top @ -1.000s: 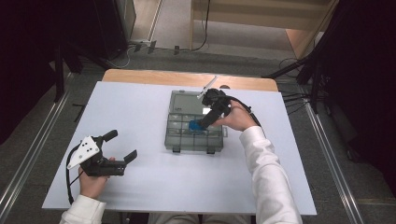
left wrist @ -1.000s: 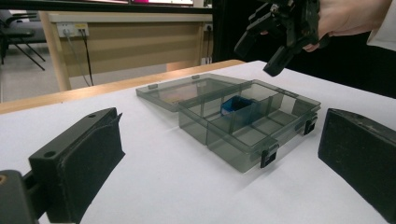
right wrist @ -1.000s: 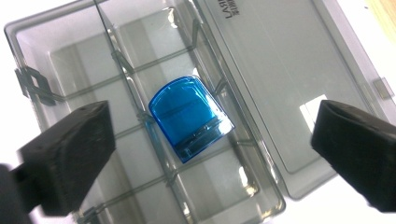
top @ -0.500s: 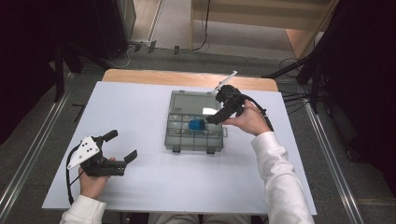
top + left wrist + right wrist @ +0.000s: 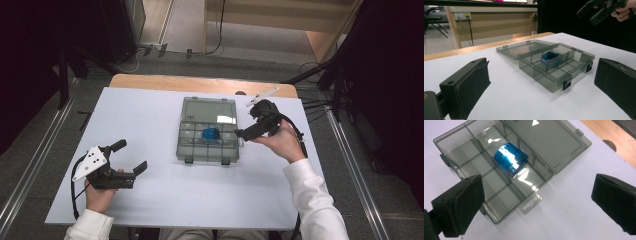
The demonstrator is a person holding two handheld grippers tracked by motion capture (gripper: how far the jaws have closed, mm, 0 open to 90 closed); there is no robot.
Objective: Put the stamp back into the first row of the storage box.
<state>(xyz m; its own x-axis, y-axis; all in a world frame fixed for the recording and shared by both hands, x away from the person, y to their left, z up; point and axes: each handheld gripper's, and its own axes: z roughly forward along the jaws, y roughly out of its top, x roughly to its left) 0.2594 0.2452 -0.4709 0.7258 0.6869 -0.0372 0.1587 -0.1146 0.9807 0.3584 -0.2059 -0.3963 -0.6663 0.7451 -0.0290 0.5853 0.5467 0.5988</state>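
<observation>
Right gripper (image 5: 239, 133): jaws wide, empty, at 3 o'clock of organiser box (image 5: 186, 145).
Left gripper (image 5: 131, 156): jaws wide, idle.
Risk: closing the lid (image 5: 554, 142) carelessly may jolt the blue object (image 5: 510, 157) or slide the box.

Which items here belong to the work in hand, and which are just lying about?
In the job:
- compartment box, smoky clear plastic, lid open flat
- blue object in a middle compartment
- right gripper, open, held beside the box's right edge
- left gripper, open, held apart at the near left

Lying about:
- white table cover
- wall sockets and cables on the floor behind
</observation>
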